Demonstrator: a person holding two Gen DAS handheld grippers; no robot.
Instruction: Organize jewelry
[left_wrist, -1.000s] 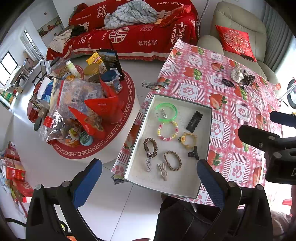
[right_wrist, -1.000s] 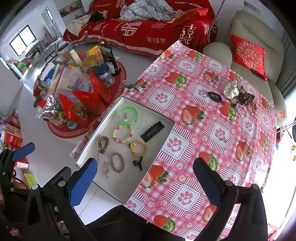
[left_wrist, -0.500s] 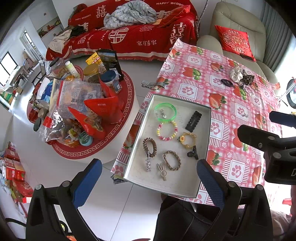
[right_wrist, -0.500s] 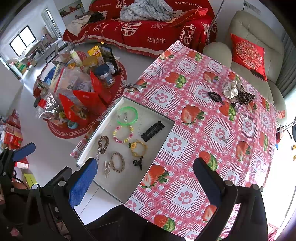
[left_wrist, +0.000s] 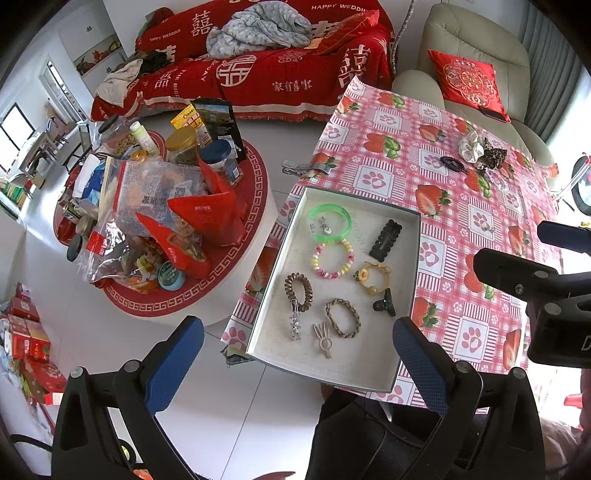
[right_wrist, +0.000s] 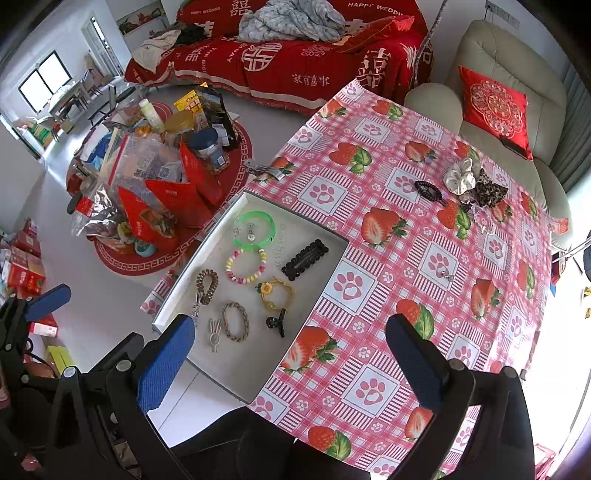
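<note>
A tabletop (right_wrist: 436, 229) under a pink strawberry-print cloth is carrying a shallow white rectangular tray (left_wrist: 413, 258) at its near left corner. Inside the tray, a translucent green bangle (left_wrist: 330, 223) is lying at the far end, a black scalloped hair clip (left_wrist: 385, 240) to its right. Both the left claw (left_wrist: 295, 365) and the right claw (right_wrist: 291, 362) are hovering spread wide, gripping nothing.

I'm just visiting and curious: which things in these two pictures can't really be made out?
- Small charm inside the green bangle: too small in both views.
- Tangle beside the leopard scrunchie: too small, far across the table.
- Tray near corner: right view, hidden behind the right hand-held gripper.
</note>
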